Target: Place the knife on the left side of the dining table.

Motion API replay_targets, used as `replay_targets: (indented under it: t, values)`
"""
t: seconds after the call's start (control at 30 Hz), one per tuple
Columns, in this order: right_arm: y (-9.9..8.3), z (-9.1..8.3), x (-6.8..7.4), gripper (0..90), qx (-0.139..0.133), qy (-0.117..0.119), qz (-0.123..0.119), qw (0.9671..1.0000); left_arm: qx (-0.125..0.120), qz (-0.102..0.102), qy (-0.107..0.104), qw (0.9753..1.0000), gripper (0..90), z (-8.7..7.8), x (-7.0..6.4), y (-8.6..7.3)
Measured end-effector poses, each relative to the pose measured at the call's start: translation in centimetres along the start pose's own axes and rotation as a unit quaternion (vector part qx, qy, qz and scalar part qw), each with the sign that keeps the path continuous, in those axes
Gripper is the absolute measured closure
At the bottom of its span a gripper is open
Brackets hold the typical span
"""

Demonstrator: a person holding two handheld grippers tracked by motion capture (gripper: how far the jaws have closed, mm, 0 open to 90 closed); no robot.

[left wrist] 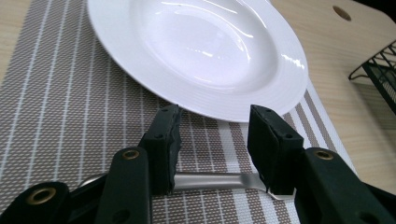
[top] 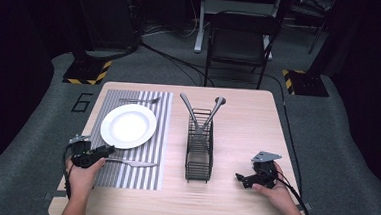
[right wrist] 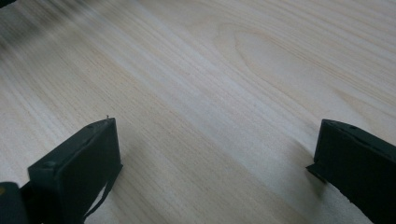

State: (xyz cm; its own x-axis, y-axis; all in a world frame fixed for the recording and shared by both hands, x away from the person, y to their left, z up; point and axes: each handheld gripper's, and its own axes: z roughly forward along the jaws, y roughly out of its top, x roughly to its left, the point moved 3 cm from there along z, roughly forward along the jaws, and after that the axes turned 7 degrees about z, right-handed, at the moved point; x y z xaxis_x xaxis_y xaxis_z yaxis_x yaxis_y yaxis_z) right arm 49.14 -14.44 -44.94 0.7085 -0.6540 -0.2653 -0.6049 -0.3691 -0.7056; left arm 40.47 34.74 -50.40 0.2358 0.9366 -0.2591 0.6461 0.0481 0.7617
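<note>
Left gripper (left wrist: 215, 140) jaws spread astride knife (left wrist: 210, 179) handle on placemat (left wrist: 56, 116), plate (left wrist: 201, 51) just beyond, right gripper (right wrist: 215, 158) jaws spread over bare table (right wrist: 210, 70).

A white plate (top: 128, 125) is set on a grey placemat (top: 152, 135) striped in white. A black wire rack (top: 199, 149) is seen on the pale wood-grained table (top: 247, 136).

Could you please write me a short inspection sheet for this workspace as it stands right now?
Surface: light wooden table with a grey striped placemat.
Job's things: silver metal utensil on the placemat, near the round white plate.
Clutter: a silver fork beyond the plate; black wire caddy holding two dark utensils.
Grippers: left gripper open, its jaws either side of the utensil's handle; right gripper open over bare wood.
Cables: one trails from each gripper.
Surroundings: black chair, grey floor.
</note>
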Motion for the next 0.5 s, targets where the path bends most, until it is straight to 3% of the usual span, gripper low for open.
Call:
replay_targets:
  t: [0.27, 0.3, 0.5]
  values:
    - [0.0, 0.0, 0.0, 0.0, 0.000, 0.000, 0.000, 1.0000, 0.010, 0.042, -0.021, 0.9988, 51.4, 0.5, -2.7, 0.0]
    - [0.0, 0.0, 0.0, 0.0, 0.000, 0.002, -0.001, 1.0000, 0.012, 0.059, -0.025, 0.9978, 50.9, 0.6, -3.2, -0.1]
    - [0.0, 0.0, 0.0, 0.0, 0.000, 0.000, 0.000, 1.0000, 0.035, 0.107, -0.045, 0.9926, 48.3, 1.4, -5.2, -0.9]
